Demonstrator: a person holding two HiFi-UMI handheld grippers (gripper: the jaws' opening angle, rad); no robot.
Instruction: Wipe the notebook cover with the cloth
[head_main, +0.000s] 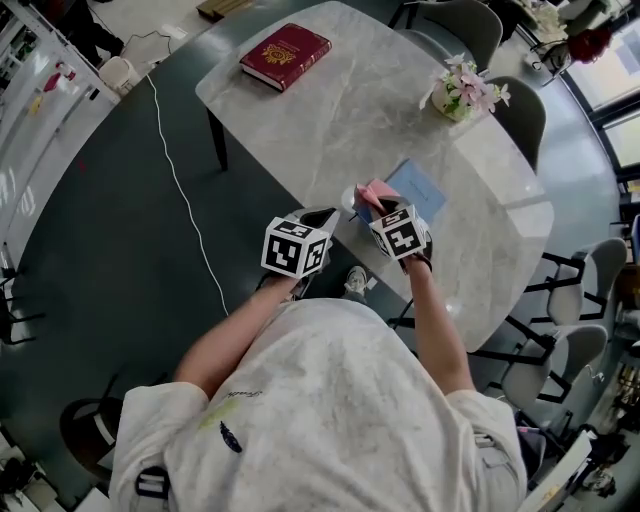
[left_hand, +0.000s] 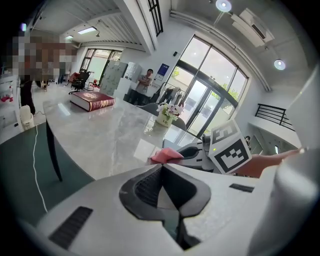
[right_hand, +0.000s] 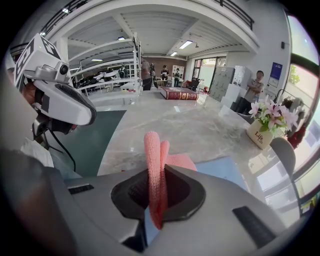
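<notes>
My R gripper (right_hand: 159, 175): fingers pinch pink cloth (right_hand: 152, 150) at its fold; soft, limp, light, prob. drapes. Cloth at near edge of blue notebook (head_main: 424, 186), flat on table (head_main: 330, 110). L gripper (left_hand: 161, 169): fingers together, empty, beside notebook.

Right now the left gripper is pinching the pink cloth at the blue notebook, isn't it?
No, the right gripper holds it, not the left. The right gripper view shows its jaws shut on the pink cloth at the blue notebook; the left gripper is shut on nothing.
</notes>
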